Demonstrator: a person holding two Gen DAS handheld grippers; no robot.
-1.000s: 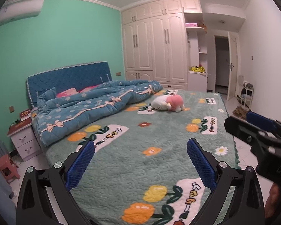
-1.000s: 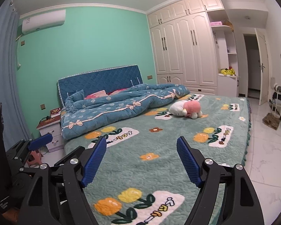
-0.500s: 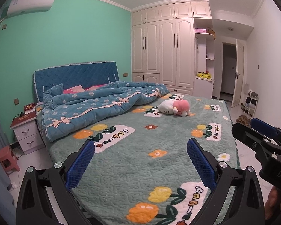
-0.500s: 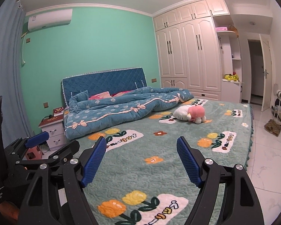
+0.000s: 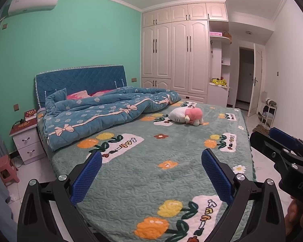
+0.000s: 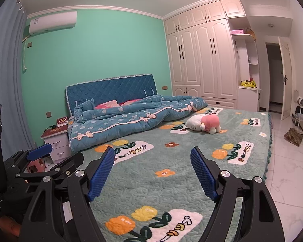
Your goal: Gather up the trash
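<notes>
No piece of trash can be picked out in either view. My left gripper (image 5: 151, 157) hangs open over the near end of a green flowered bedspread (image 5: 171, 173), nothing between its blue pads. My right gripper (image 6: 152, 154) is open too, held over the same bedspread (image 6: 171, 185) with an empty gap. Each gripper shows at the edge of the other's view: the right one (image 5: 280, 141) at the right, the left one (image 6: 42, 155) at the lower left.
A rumpled blue quilt (image 5: 103, 113) covers the head of the bed and a pink and white plush toy (image 5: 186, 116) lies mid-bed. A white nightstand (image 5: 27, 141) and red stool (image 5: 6, 168) stand left. Wardrobes (image 5: 175, 46), a doorway (image 5: 245, 76) and a small rack (image 5: 268, 111) lie beyond, across white tiled floor (image 6: 288, 173).
Both views have tilted up a little, so the bed sits lower in frame and more wall and ceiling show. Both grippers stay open.
</notes>
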